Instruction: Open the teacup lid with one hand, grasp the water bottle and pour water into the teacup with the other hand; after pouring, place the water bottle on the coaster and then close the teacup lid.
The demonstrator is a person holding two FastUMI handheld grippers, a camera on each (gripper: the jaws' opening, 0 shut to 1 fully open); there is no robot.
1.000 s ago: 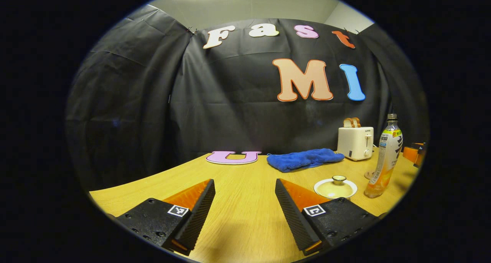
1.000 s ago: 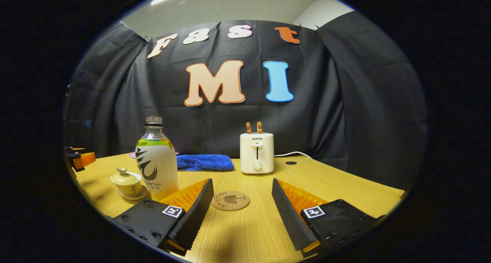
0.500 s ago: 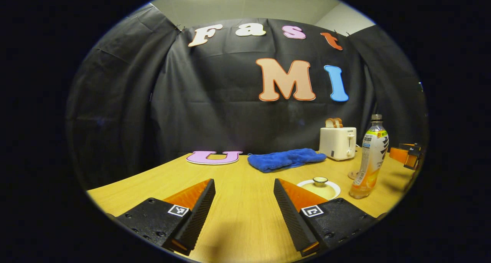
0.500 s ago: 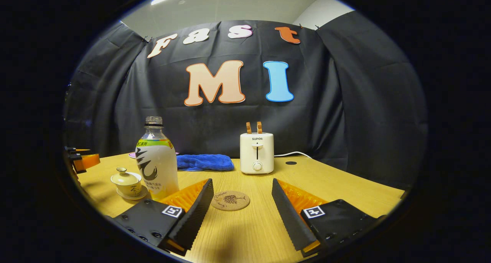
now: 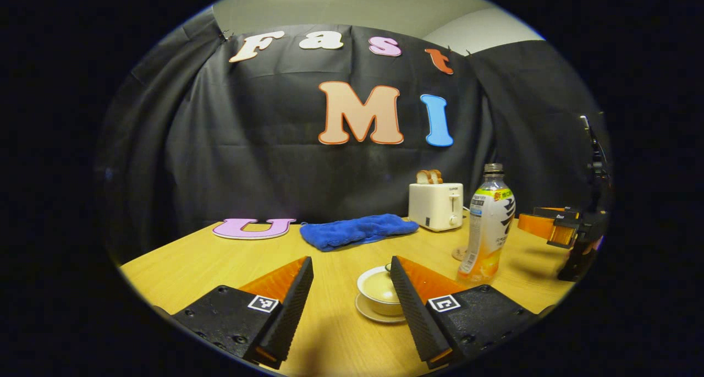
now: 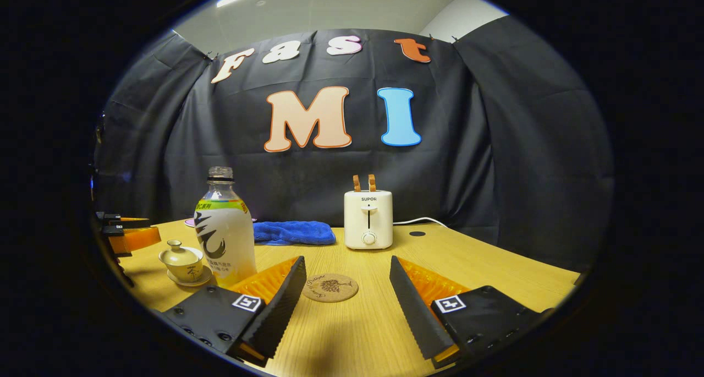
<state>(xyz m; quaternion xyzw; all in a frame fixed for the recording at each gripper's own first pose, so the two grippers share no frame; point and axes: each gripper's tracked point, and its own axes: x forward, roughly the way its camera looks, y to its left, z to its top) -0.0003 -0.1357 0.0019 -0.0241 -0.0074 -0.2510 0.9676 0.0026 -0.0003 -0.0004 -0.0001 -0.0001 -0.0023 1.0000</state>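
The lidded teacup [image 5: 378,290] sits on its saucer toward the table's [image 5: 209,261] front edge, lid on. The left gripper [image 5: 351,305] stands wide open and empty, the cup just inside its right finger, presumably lined up for the lid knob, which that finger mostly hides. The water bottle [image 6: 225,229] stands upright beside the cup. The right gripper [image 6: 346,305], equally spread and empty, frames the coaster [image 6: 330,287], the bottle's destination.
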